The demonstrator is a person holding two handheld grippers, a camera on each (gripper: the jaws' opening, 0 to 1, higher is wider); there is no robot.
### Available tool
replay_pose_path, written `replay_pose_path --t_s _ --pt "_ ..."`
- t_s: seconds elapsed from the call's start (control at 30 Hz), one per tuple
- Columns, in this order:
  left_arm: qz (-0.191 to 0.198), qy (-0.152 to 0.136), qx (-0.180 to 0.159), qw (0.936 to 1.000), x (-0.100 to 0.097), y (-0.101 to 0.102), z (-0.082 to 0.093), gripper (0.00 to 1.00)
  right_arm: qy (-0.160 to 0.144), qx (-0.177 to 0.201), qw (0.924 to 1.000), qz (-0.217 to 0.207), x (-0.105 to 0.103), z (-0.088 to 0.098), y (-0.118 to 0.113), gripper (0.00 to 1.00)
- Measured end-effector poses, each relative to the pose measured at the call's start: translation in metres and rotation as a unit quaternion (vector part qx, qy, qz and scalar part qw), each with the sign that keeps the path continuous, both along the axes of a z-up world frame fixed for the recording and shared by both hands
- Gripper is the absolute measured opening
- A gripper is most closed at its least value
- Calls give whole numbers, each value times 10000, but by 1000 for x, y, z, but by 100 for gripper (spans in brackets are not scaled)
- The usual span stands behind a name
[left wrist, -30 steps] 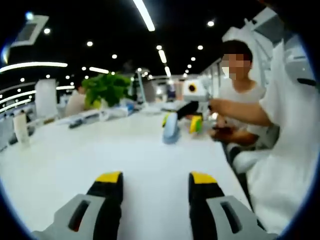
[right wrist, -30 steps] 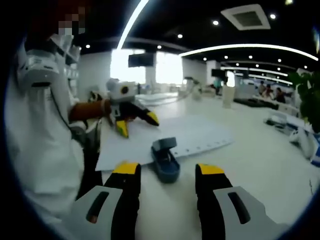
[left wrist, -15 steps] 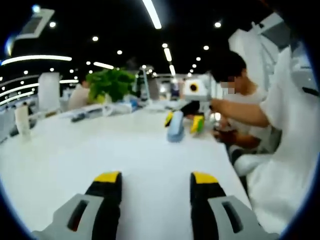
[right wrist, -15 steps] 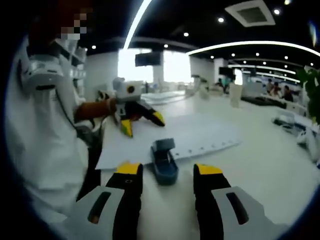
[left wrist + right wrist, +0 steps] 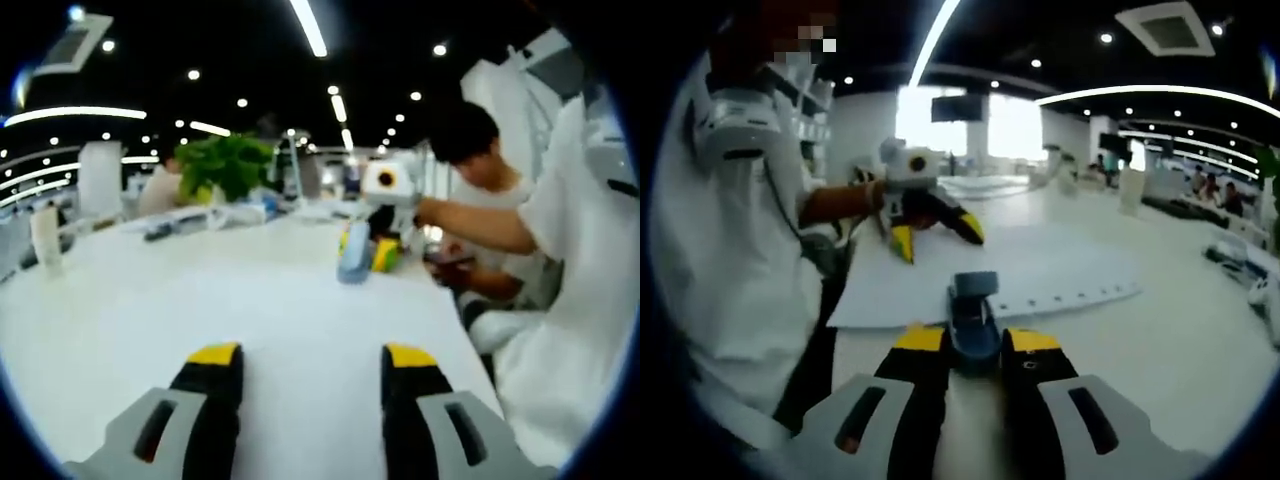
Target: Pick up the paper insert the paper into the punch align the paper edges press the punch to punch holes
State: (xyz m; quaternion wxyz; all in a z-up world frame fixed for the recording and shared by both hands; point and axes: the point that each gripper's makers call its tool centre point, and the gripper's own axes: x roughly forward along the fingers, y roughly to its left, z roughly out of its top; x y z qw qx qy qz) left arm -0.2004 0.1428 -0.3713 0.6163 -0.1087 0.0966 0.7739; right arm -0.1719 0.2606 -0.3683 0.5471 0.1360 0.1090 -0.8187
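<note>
Right gripper view: your right gripper (image 5: 975,340) pinches the small blue hole punch (image 5: 974,318) on the thin white paper sheet's (image 5: 1040,270) near edge. Left gripper (image 5: 933,234) hovers spread over the floppy sheet near the white worktop's (image 5: 1160,340) edge, so I'd grip the rigid punch body and handle the paper gently.

The near end of the blue hole punch (image 5: 973,315) is hidden between the right gripper (image 5: 975,342) tips, so contact cannot be judged. Beneath the punch, the white paper sheet (image 5: 1040,265) edge is covered; its punched holes blur.
</note>
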Motion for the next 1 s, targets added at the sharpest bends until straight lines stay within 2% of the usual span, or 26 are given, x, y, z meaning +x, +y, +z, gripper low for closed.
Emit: replay_pose_path --t_s 0.1,0.4,0.53,0.83,1.0 --pt "7 -29 -6 10000 0 0 0 55 -75 -53 10000 22 1 -1 -1 24" --pt "3 -40 -7 10000 0 1 0 55 29 -115 9996 273 4 0 0 23" --pt "6 -42 -7 10000 0 0 0 55 -33 -227 9991 358 7 3 -2 23" --pt "14 -41 -6 10000 0 0 0 55 -99 -171 9985 507 17 1 -5 23" --pt "12 -42 -6 10000 0 0 0 55 -32 -99 9982 590 20 1 -8 23"
